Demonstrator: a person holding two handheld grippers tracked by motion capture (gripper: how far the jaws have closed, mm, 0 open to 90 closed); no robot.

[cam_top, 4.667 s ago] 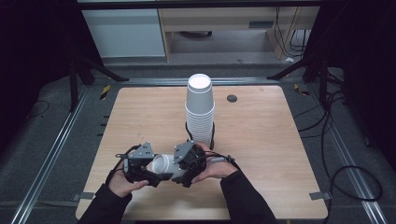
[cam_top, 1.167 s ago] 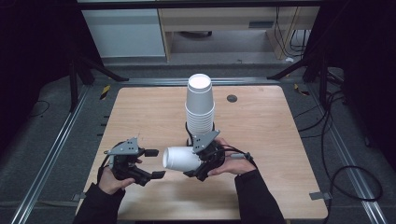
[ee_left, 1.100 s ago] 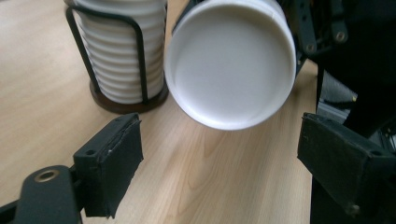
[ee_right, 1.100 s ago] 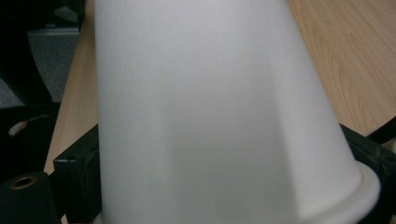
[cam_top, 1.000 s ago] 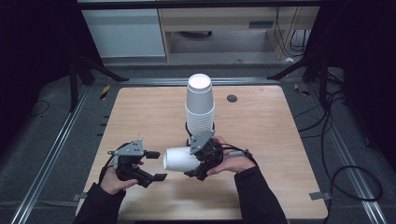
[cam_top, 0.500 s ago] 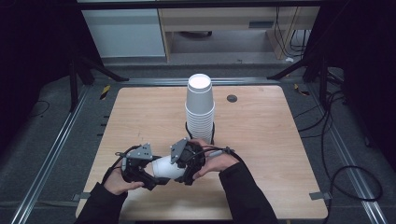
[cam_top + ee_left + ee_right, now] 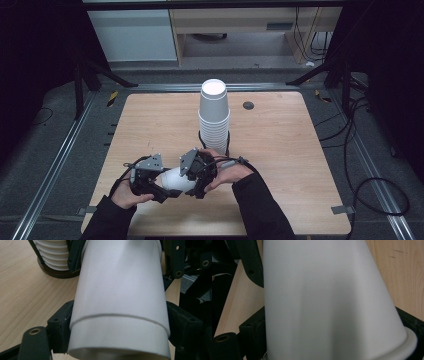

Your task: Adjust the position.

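Observation:
A white paper cup (image 7: 175, 181) lies on its side in the air above the table's front left, held from both ends. My left gripper (image 7: 166, 189) is shut on its closed end; in the left gripper view the black jaws press both sides of the cup (image 7: 120, 290), where a thin seam rings the wall. My right gripper (image 7: 191, 184) is shut on the rim end; in the right gripper view the cup (image 7: 324, 302) sits between its jaws with the rolled rim at the lower right. A tall stack of white cups (image 7: 214, 115) stands upside down behind them.
The stack sits in a black ring holder (image 7: 202, 142) at the middle of the wooden table (image 7: 280, 150). A small dark round disc (image 7: 248, 105) lies near the far edge. Metal rails and cables run along the floor on both sides.
The left gripper, apart from the cup a second ago, has moved right and shut on the cup's closed end. The right gripper has brought the cup slightly down and left.

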